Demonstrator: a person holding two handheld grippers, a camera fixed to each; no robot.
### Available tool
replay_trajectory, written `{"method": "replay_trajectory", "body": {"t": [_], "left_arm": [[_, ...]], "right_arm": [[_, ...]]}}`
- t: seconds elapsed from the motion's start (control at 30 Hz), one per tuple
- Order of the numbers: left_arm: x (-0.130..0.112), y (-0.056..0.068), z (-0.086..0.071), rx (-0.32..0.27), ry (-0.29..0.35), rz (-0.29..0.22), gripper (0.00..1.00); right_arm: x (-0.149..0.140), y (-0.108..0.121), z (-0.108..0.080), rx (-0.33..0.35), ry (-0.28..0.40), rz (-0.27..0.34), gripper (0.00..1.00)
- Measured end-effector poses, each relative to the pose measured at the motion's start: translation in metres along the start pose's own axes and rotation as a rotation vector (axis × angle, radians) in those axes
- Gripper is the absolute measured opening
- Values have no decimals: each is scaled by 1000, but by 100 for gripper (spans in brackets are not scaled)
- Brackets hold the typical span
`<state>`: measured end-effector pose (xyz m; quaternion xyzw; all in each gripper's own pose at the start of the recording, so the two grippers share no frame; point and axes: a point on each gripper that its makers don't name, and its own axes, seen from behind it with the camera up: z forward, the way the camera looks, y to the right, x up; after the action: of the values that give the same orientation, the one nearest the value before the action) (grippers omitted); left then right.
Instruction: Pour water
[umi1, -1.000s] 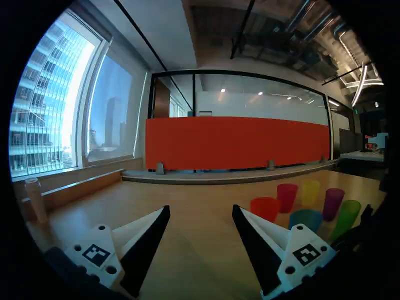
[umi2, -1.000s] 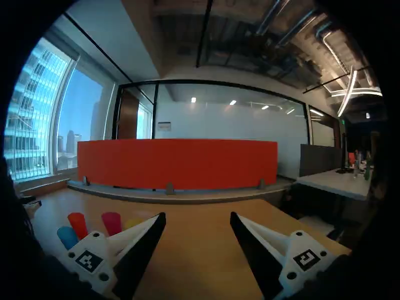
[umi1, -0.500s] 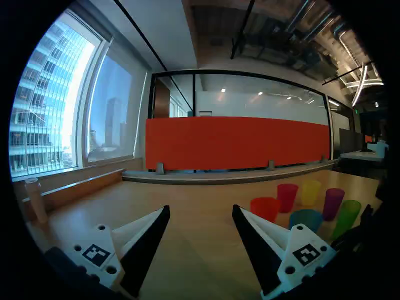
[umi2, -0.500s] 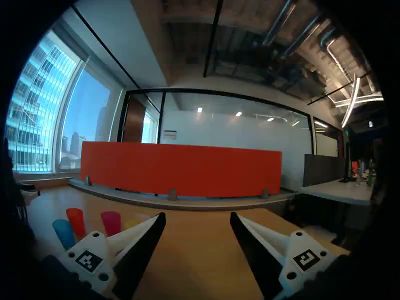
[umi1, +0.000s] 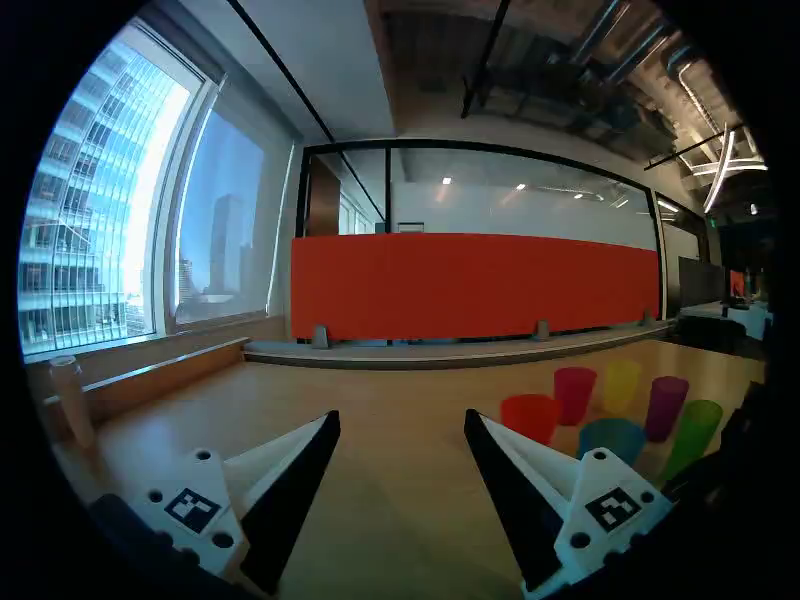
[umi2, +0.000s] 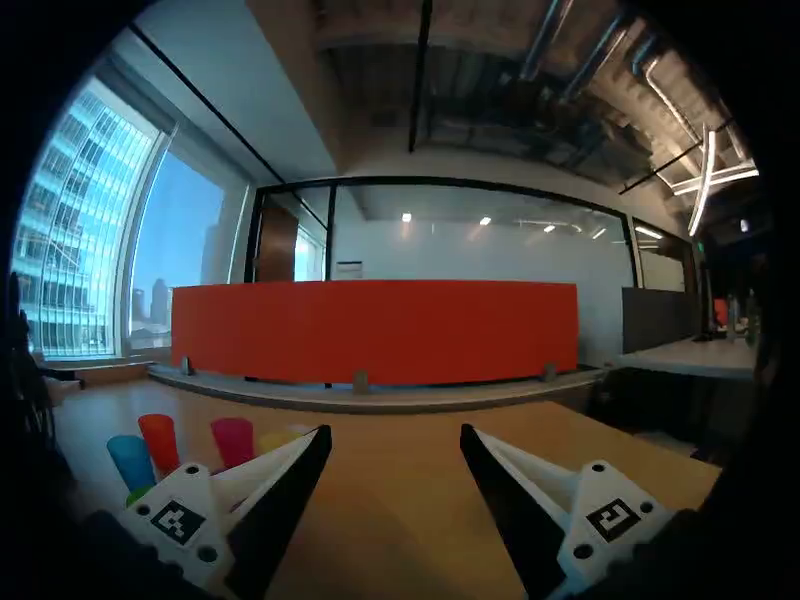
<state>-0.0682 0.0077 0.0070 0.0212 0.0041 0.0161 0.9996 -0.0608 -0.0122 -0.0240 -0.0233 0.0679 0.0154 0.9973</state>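
Note:
Several coloured plastic cups stand together on the wooden table (umi1: 400, 400): an orange cup (umi1: 528, 414), a pink cup (umi1: 574, 392), a yellow cup (umi1: 620, 384), a purple cup (umi1: 666, 405), a blue cup (umi1: 612, 438) and a green cup (umi1: 695, 432), just right of and beyond my left gripper (umi1: 402, 430). That gripper is open and holds nothing. In the right gripper view a blue cup (umi2: 132, 461), an orange cup (umi2: 159, 441) and a pink cup (umi2: 233, 440) sit to the left of my right gripper (umi2: 395, 440), also open and empty.
An orange partition (umi1: 470, 284) runs along the table's far edge. Tall windows (umi1: 100, 230) line the left side, with a wooden ledge below and a clear tube-like container (umi1: 72, 398) on it. Another desk (umi2: 690, 355) stands at the right.
The right gripper view has turned slightly, so the cups sit a little further right and higher in it. The left gripper has stayed still.

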Motion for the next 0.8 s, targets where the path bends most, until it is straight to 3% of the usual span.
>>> {"method": "replay_trajectory", "body": {"t": [0.37,0.8], "left_arm": [[0,-1,-1,0,0,0,92],[0,0,-1,0,0,0,92]], "right_arm": [[-24,-1,9,4,-29,39,99],[-36,3,9,-8,-57,27,99]]}}
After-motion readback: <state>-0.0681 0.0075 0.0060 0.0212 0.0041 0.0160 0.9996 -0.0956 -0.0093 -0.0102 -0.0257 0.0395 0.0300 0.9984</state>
